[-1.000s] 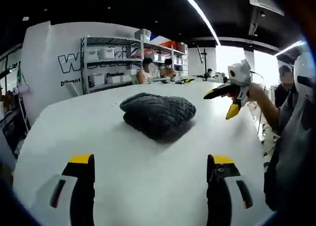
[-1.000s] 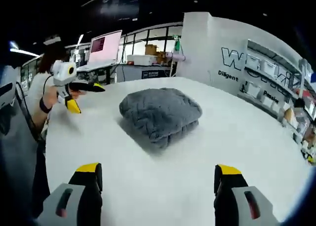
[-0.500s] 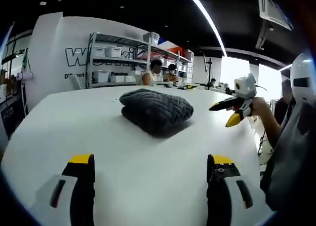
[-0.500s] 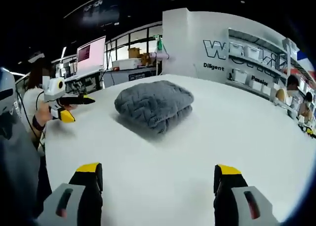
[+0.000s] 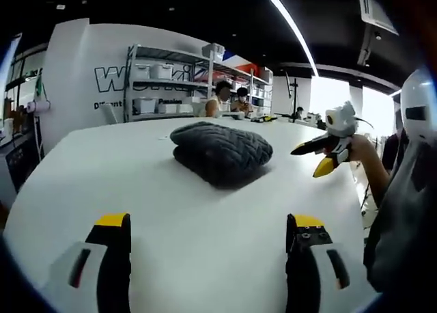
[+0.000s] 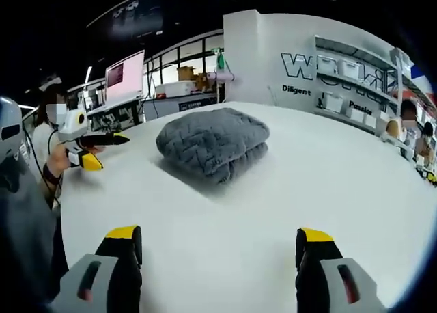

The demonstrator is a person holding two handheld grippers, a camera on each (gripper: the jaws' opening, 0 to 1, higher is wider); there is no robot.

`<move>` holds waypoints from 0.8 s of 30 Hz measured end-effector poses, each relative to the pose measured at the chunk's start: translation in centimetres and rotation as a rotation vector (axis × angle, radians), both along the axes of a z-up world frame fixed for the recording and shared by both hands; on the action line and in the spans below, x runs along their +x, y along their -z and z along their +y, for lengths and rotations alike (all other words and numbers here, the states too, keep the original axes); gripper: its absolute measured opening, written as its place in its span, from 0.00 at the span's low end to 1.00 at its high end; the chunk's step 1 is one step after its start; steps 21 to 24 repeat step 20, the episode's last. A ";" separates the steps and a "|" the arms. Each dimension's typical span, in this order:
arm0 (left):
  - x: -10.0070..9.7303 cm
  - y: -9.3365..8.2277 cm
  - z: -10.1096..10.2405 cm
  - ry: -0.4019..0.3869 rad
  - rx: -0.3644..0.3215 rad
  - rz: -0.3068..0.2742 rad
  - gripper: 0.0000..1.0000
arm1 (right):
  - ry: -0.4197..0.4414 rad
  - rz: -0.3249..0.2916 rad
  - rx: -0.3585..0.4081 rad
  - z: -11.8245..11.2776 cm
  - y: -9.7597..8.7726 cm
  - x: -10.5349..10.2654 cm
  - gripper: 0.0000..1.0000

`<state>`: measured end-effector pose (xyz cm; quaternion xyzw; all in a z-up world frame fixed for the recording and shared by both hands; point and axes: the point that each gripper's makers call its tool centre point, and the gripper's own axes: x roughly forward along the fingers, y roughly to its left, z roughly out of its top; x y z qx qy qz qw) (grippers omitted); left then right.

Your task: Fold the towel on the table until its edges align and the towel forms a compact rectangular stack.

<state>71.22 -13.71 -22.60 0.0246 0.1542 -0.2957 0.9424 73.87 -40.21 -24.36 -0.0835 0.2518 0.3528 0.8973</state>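
Observation:
A grey quilted towel (image 5: 222, 151) lies folded into a thick, rounded stack on the white table (image 5: 136, 190). It sits well beyond my left gripper (image 5: 208, 224), whose yellow-tipped jaws stand wide apart with nothing between them. At the right of the left gripper view, a hand holds my right gripper (image 5: 307, 160) open above the table, apart from the towel. In the right gripper view the towel (image 6: 212, 143) lies ahead of the open, empty right gripper (image 6: 218, 234). The left gripper (image 6: 108, 153) hovers to the towel's left, off the cloth.
Metal shelves with white bins (image 5: 153, 87) and two seated people (image 5: 229, 101) stand beyond the table's far edge. A monitor (image 6: 125, 74) and desks are behind the table (image 6: 341, 176). The person's grey sleeve (image 5: 399, 224) is at the right.
Both views have shifted slightly with the hands. The towel lies as before, and both grippers stay open and away from it.

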 end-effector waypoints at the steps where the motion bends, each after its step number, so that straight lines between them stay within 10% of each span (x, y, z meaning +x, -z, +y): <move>1: 0.0 0.0 0.0 -0.001 0.001 0.000 0.99 | 0.001 0.002 -0.002 0.2 0.1 0.1 0.98; 13: 0.4 0.6 0.7 -0.044 0.108 -0.034 0.99 | 0.007 0.005 0.024 1.2 0.7 1.4 0.97; 24: 0.4 -0.2 0.5 -0.060 0.048 -0.041 0.99 | -0.006 0.001 0.046 1.3 1.0 2.2 0.97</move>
